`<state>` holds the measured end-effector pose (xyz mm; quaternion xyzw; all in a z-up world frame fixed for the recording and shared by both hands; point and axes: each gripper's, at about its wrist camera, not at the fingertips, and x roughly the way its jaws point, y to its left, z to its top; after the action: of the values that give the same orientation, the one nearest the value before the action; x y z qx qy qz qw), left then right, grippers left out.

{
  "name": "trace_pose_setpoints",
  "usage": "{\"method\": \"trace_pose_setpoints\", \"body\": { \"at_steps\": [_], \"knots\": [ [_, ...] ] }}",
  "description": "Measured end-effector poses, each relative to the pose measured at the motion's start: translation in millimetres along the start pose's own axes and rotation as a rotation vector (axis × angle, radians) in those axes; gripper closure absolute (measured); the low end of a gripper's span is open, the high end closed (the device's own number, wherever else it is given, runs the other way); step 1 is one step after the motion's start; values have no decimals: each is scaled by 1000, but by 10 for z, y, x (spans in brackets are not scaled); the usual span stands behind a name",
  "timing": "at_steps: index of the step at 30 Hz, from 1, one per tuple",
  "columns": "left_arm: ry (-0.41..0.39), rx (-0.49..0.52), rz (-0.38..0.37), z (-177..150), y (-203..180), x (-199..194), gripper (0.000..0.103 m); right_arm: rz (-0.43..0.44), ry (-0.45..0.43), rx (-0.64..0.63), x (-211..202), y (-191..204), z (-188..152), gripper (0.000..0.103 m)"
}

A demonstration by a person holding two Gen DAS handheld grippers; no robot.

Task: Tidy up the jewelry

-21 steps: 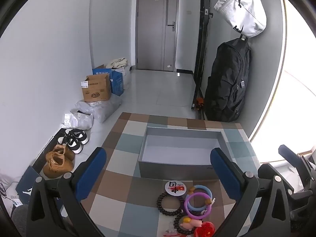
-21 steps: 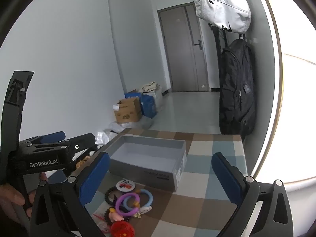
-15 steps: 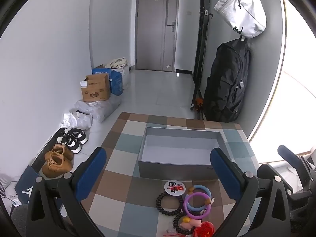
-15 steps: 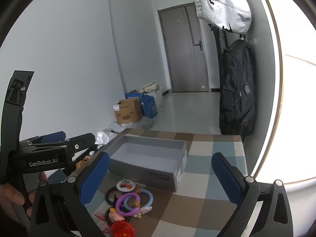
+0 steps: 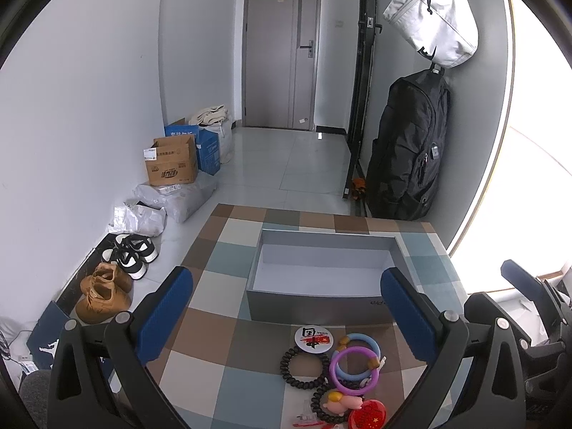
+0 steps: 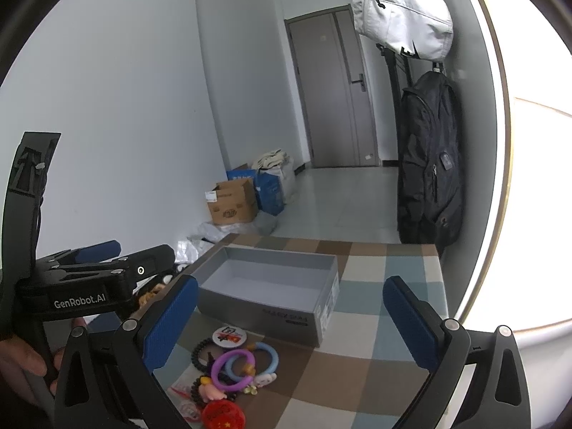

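Both claws hovering spread wide, gripping nothing. Left claw (image 5: 286,316), right claw (image 6: 291,318). Jewelry pile (image 5: 343,375) lying on checkered desk (image 5: 218,264), just below and between left claw's fingertips. Grey box (image 5: 321,304) sitting just beyond pile.

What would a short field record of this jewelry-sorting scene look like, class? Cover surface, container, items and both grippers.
surface: checked tablecloth
container: grey box, open top, nothing visible inside
items: purple ring, blue ring, black bead bracelet, round badge, red disc, clustered in front of the box
left gripper: fingers open, holding nothing
right gripper: fingers open, holding nothing
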<state>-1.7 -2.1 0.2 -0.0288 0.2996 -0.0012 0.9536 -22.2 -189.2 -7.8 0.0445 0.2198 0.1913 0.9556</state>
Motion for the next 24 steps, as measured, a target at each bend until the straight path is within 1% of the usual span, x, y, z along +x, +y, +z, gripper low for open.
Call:
{"method": "trace_pose_setpoints", "body": {
  "at_steps": [24],
  "knots": [
    [9, 8, 1, -28, -20, 7, 1, -1, 20, 9, 24, -22, -29, 0]
  ]
}}
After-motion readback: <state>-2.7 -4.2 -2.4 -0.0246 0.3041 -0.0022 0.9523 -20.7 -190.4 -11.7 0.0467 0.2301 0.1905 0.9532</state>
